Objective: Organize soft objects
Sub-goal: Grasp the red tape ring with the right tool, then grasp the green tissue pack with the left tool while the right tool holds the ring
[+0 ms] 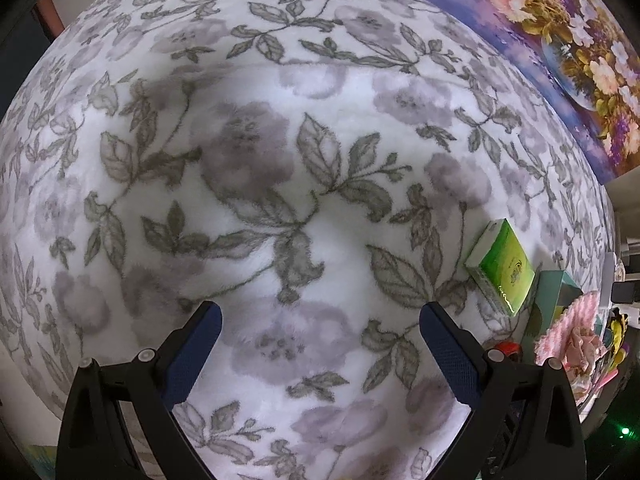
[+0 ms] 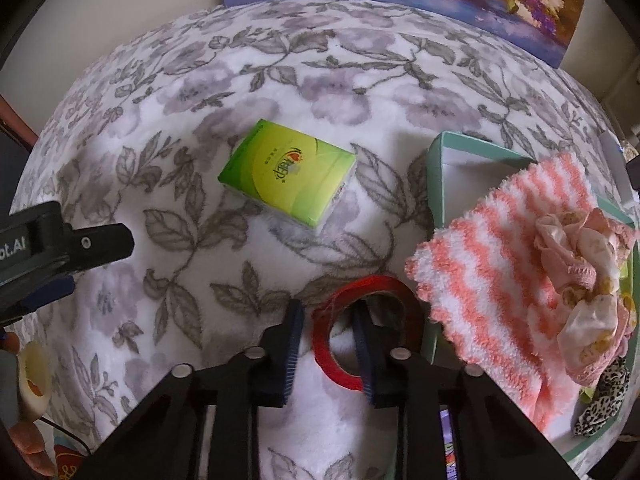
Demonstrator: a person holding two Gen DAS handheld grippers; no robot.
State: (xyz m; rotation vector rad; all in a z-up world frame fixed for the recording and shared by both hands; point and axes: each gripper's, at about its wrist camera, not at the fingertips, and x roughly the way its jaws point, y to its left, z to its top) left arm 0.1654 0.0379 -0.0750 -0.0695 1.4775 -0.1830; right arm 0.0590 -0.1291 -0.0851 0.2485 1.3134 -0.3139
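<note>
Left wrist view: looking down on a soft white blanket with grey flowers and leaves [image 1: 256,168]. Left gripper [image 1: 320,320] wide apart, two dark blue pads with nothing between them, hanging over bare blanket. Off to the right, a small green pack of tissues [image 1: 502,266] lying on the blanket. Just past it, a pale green box [image 1: 554,292] with a fluffy pink and white striped cloth [image 1: 570,330] draped over its edge. A bit of a red tape ring [image 1: 508,347] near the right finger. At the top right, a painted picture of flowers [image 1: 560,40] beside the blanket.

Right wrist view: right gripper [image 2: 326,318] narrow, squeezed on the near side of the red tape ring [image 2: 340,364]. One blue pad outside the ring, the other inside the hole, both pressing on the band. Ring tipped up on the blanket, just left of the pale green box [image 2: 436,176]. Striped cloth [image 2: 496,276] hanging over the box's front wall, with a crumpled pink and cream cloth [image 2: 576,248] on top of it. A spotted black and white cloth [image 2: 604,400] lower right. Green tissue pack [image 2: 288,184] flat on the blanket [image 2: 168,208], well apart from the ring. Left gripper's black side [image 2: 80,244] at the left edge.
</note>
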